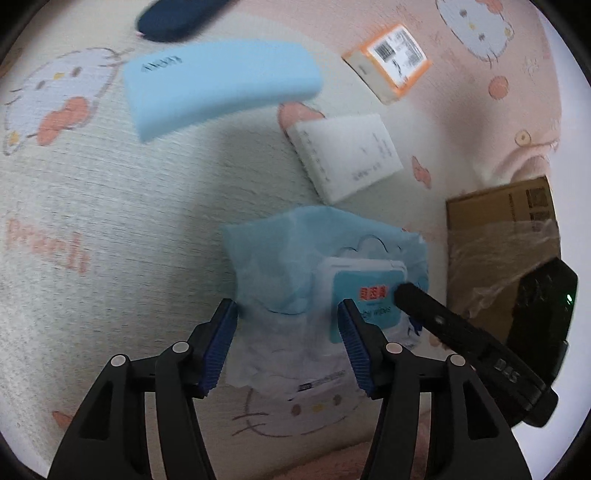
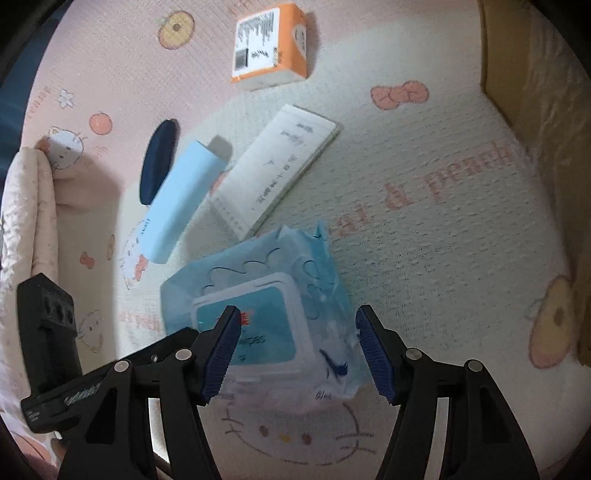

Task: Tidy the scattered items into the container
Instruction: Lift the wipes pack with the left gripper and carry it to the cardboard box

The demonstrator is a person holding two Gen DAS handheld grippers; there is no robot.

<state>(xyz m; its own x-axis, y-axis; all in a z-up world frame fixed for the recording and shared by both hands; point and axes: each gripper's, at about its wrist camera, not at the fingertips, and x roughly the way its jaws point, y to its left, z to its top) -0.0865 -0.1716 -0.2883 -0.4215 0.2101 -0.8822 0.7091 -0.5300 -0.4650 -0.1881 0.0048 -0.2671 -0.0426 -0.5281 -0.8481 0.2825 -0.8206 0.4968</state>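
**A:** How do the claws stand?

**B:** Both spread wide, gripping nothing. The left gripper [image 1: 288, 343] and the right gripper [image 2: 297, 350] each point down at the pack of wet wipes [image 1: 325, 280], which lies flat on the mat [image 1: 110, 221]. The ribbed blue pads sit to either side of the pack's near end; the frames are blurred, so I cannot tell whether any pad touches it.

**A:** What is the pack like?

**B:** Soft crinkled plastic, pale blue, with a stiff rectangular flip lid on top.

**A:** And farther out?

**B:** Just beyond it, a flat white packet [image 1: 347, 158] with printed text. Left of that, a light blue oblong case [image 1: 221, 88], smooth with rounded corners, and beyond that a dark navy oval case [image 1: 177, 18]. Farthest off, a small orange-and-white box [image 1: 391, 62] bearing a barcode label.

**A:** The container?

**B:** A brown cardboard box [image 1: 502, 229] with shiny clear tape stands to the right, well apart from the items. Its inside is hidden.

**A:** The mat?

**B:** Quilted cloth, cream and pink, printed with cartoon cats.
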